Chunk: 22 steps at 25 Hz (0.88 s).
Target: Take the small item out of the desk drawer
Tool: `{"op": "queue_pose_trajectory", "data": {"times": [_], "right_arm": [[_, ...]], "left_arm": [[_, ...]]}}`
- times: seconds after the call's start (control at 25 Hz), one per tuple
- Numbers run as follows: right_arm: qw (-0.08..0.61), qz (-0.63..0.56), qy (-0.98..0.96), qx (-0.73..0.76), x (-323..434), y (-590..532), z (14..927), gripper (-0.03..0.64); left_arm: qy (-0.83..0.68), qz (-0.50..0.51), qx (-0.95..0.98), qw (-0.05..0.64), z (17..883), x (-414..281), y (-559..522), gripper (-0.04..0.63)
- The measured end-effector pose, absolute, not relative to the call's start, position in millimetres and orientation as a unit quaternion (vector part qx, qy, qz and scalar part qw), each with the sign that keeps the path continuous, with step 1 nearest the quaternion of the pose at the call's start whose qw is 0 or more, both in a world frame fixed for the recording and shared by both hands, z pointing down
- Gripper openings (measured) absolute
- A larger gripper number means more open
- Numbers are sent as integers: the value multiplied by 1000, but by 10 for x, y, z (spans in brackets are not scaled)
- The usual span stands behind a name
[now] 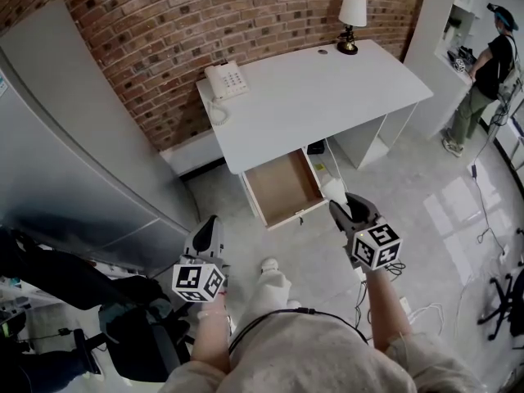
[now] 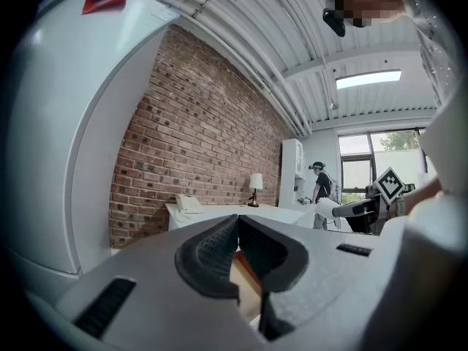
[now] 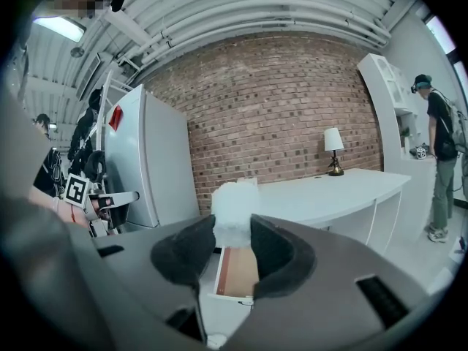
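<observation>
The white desk (image 1: 327, 88) stands against the brick wall with its drawer (image 1: 285, 188) pulled open; the wooden drawer floor looks bare. My right gripper (image 1: 337, 209) hovers just right of the drawer front, shut on a small white fluffy item (image 1: 334, 191). In the right gripper view the white item (image 3: 234, 207) sticks up between the pads of my right gripper (image 3: 232, 234), above the open drawer (image 3: 238, 273). My left gripper (image 1: 215, 224) is held left of the drawer, away from it. Its jaws meet in the left gripper view (image 2: 238, 227) with nothing between them.
A white telephone (image 1: 225, 80) and a lamp (image 1: 352, 19) sit on the desk. A tall grey cabinet (image 1: 74, 162) stands at the left. A person (image 1: 483, 72) stands by shelves at the far right. Cables (image 1: 483, 211) and an office chair (image 1: 508, 301) are on the floor at the right.
</observation>
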State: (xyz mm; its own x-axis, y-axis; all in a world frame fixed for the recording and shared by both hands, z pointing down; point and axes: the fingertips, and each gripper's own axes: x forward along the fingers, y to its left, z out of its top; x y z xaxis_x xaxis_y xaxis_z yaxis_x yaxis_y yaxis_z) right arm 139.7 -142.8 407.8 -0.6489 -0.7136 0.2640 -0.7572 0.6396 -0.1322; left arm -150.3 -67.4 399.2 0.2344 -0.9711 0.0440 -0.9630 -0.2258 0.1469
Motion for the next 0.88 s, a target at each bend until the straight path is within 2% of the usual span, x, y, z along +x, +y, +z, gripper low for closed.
{"op": "queue_pose_trajectory", "data": {"times": [0.88], "right_arm": [[65, 98, -896, 427, 1577, -1279, 3934, 156]], "left_arm": [[-631, -28, 773, 61, 3931, -1545, -427, 5]]}}
